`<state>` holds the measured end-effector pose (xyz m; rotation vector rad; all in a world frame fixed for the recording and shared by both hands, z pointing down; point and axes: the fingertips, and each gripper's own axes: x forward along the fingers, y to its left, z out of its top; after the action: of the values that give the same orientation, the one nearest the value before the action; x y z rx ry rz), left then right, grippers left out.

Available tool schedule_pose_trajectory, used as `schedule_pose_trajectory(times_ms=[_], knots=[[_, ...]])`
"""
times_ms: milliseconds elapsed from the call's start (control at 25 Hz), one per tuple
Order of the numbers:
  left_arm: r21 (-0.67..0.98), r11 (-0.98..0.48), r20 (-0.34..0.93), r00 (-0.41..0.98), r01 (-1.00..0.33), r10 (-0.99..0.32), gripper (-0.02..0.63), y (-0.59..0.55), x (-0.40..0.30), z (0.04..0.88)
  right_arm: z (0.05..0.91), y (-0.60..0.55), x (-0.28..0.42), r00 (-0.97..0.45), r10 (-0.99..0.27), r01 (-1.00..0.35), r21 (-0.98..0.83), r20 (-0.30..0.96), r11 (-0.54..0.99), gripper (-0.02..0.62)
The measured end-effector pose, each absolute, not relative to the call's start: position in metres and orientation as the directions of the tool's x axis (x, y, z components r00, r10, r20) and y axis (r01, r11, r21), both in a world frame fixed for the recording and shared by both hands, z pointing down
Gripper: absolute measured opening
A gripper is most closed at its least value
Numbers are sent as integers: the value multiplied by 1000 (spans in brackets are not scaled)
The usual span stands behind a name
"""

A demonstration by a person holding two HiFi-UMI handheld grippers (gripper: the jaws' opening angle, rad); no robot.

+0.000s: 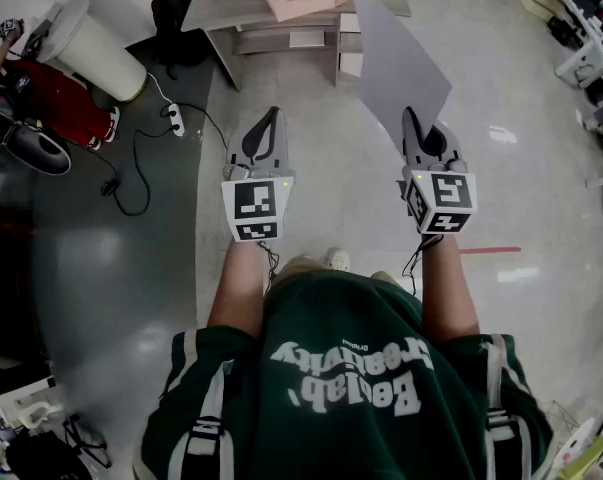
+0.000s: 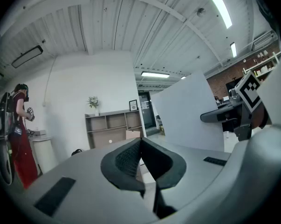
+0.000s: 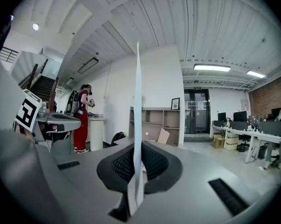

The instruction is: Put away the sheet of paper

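Grey floor (image 1: 331, 168) below, pinching paper (image 1: 401, 58) upright in right gripper (image 1: 411, 120) jaws, holding left gripper (image 1: 271, 118) jaws pressed together, empty, pointing both toward shelf (image 1: 226, 8).

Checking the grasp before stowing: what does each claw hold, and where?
The right claw grips the sheet of paper by its near edge; the left claw is shut on nothing.
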<state>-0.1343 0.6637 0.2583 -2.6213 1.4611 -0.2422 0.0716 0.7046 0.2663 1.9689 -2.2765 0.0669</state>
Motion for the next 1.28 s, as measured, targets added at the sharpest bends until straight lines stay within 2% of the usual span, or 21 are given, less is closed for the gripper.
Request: schedule_pose_trajectory(times_ms=[840,1280], knots=[[-226,-523,75,520,-822,-851,18,633,-104,249,262,673,103,-148,-984,-989,2,104,149,34],[-227,-513,69,512,-828,-856,18,552,-102,258,274,596,107,-151,-982,-988,9,117,153,34]])
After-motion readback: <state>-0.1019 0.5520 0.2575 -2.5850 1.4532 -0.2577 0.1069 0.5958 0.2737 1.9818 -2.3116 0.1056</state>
